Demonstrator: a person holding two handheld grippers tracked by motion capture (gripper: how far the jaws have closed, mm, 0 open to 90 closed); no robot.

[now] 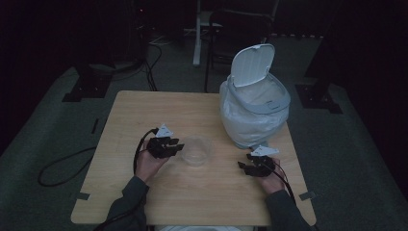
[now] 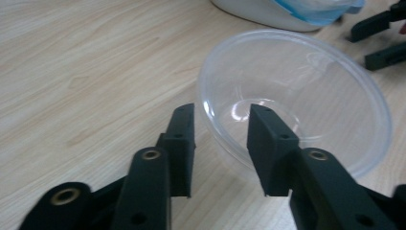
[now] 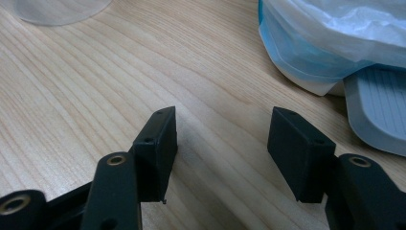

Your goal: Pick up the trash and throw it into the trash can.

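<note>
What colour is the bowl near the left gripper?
The bowl is clear, colourless plastic; the left gripper view shows it best.

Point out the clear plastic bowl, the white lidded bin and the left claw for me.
Clear plastic bowl (image 2: 268, 45), left gripper view, far rim.
White lidded bin lined with a plastic bag (image 1: 253, 65), high view, raised lid.
Left claw (image 2: 220, 136), left gripper view, midway between fingertips.
</note>
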